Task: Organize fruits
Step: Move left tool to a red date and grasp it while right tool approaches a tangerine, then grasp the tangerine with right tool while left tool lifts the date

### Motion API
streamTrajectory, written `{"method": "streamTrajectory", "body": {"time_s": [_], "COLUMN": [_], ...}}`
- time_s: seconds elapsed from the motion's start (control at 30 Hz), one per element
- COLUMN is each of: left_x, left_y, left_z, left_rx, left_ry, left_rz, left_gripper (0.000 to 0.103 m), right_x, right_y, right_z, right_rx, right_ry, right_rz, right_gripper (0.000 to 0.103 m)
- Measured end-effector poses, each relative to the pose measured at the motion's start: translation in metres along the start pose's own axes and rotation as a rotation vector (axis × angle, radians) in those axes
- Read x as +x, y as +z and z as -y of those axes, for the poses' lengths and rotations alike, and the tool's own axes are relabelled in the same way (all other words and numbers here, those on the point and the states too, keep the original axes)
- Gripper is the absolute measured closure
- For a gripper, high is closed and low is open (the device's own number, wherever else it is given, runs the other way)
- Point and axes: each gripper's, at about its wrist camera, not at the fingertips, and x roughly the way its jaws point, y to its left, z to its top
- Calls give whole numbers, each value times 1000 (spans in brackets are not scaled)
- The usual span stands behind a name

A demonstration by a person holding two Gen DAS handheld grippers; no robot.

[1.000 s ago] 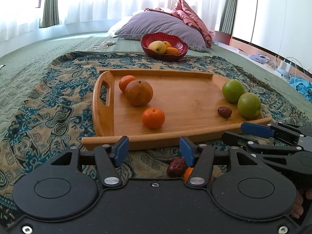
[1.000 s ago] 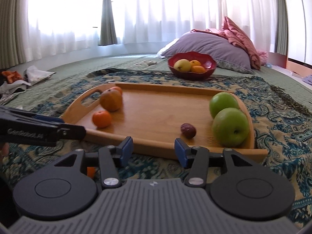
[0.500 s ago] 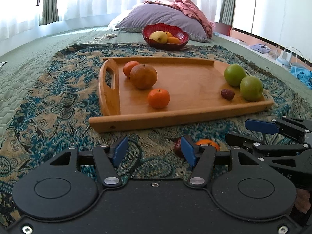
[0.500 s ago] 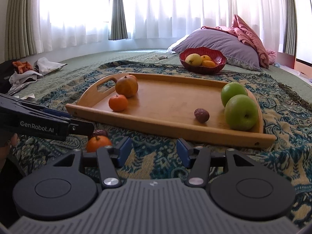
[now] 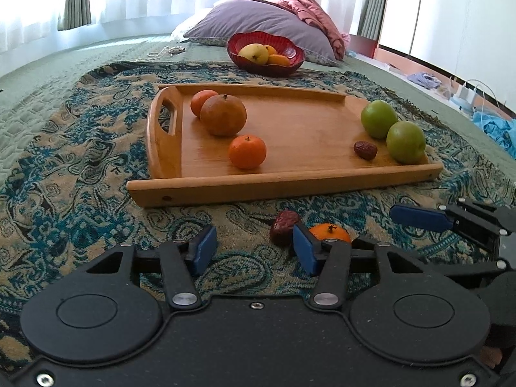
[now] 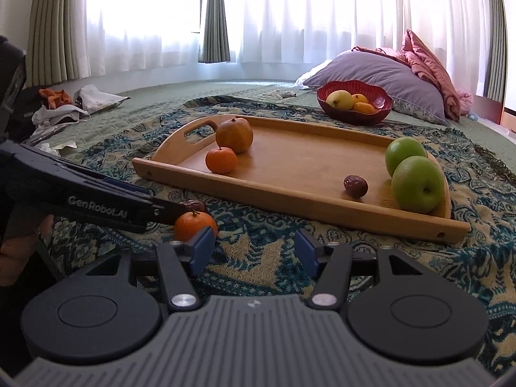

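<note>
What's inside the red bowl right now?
The red bowl holds a yellow fruit and two orange fruits. Its near wall hides their lower parts and anything lying beneath them.

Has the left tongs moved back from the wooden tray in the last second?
Yes. The left tongs have pulled back toward the person: the wooden tray, earlier right at the tips, now lies farther off with blanket between.

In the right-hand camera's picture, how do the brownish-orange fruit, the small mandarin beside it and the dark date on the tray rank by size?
Largest to smallest, all on the wooden tray:
1. Brownish-orange fruit
2. Small mandarin
3. Date
The date lies nearer the camera yet looks smallest, so the order seems safe.
</note>
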Motion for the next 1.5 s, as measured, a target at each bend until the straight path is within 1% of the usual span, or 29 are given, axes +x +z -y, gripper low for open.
{"method": "streamTrajectory", "body": {"time_s": [0.23,0.57,0.63,0.73,1.1,1.2,1.33,1.4,1.43,1.47,1.5], "left_x": [9,23,25,24,22,21,21,21,20,20,19], "left_y": [6,11,11,12,11,11,15,16,17,18,19], "left_z": [-2,2,3,5,2,1,2,2,2,2,2], "left_rx": [-71,-126,-135,-129,-133,-130,-114,-113,-112,-112,-111], "left_ry": [-35,-58,-64,-63,-69,-70,-62,-60,-58,-56,-56], "left_rz": [-9,-4,-4,-3,4,5,5,5,6,8,12], "left_gripper": [63,70,76,80,83,84,84,84,84,84,84], "right_x": [-3,-2,0,5,13,13,15,15,16,16,16], "right_y": [-1,-3,-2,-2,-2,-2,-1,0,1,1,2], "right_z": [-1,-10,-13,-19,-27,-27,-27,-27,-27,-28,-28], "right_rx": [6,-4,-4,-11,-7,-7,-6,-7,-7,-6,-3], "right_ry": [17,51,56,56,74,70,64,63,62,62,61], "right_rz": [0,0,0,-4,-8,-4,-6,-4,-1,0,2], "right_gripper": [32,32,32,32,33,37,46,49,53,54,59]}}
